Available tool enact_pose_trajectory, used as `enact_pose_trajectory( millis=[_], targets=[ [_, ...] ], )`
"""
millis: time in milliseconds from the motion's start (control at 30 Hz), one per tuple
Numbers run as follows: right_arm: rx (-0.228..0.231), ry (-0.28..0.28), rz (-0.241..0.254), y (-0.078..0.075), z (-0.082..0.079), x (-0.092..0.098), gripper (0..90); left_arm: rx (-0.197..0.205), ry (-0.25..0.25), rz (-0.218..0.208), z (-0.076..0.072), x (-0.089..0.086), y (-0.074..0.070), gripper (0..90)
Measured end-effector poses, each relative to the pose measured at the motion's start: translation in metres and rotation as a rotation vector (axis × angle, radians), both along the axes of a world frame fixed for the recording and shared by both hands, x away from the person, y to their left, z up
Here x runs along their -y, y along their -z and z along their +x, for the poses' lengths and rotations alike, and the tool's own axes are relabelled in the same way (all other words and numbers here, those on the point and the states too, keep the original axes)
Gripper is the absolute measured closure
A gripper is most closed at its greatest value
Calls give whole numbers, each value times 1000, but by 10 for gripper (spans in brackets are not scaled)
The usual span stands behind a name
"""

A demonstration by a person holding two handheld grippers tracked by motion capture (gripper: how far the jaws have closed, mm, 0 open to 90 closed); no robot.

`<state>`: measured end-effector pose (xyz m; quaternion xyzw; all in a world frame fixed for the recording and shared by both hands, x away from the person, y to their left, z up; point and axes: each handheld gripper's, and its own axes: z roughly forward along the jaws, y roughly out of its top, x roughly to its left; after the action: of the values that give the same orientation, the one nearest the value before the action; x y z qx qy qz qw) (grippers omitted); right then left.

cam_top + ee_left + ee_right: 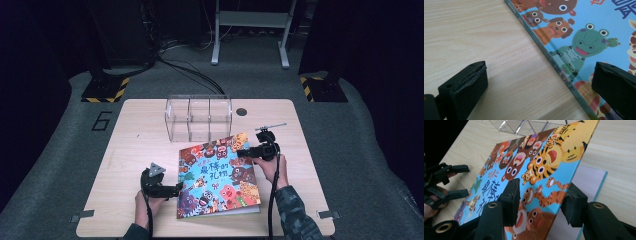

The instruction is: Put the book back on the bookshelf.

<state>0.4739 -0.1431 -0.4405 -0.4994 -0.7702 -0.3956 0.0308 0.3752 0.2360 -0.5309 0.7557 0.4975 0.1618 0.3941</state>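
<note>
Right gripper (pixel 539 202) lifting the book's cover (pixel 534 175)

Its jaws are clamping the cover's edge, raising it off the page (pixel 587 178) beneath. The left gripper (pixel 539 87) is hovering with jaws wide apart at the spine of the book (pixel 218 175), which is lying on the table (pixel 135 145) before a clear box (pixel 198 117).

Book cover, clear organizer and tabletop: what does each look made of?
Book cover: stiff printed board, slightly glossy; it holds flat while lifted by the right gripper. Organizer: clear rigid plastic, probably acrylic, with see-through dividers. Tabletop: pale wood grain, matte, possibly laminate.
</note>
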Motion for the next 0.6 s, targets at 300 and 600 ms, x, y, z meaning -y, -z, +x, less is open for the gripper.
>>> enact_pose_trajectory(
  millis=[300,600],
  targets=[
    [-14,-21,23,-7,18,-12,500,-4,10,-9,0,-1,0,2],
    [-10,-65,-8,-10,23,-28,543,-5,13,-16,0,-1,0,2]
  ],
)
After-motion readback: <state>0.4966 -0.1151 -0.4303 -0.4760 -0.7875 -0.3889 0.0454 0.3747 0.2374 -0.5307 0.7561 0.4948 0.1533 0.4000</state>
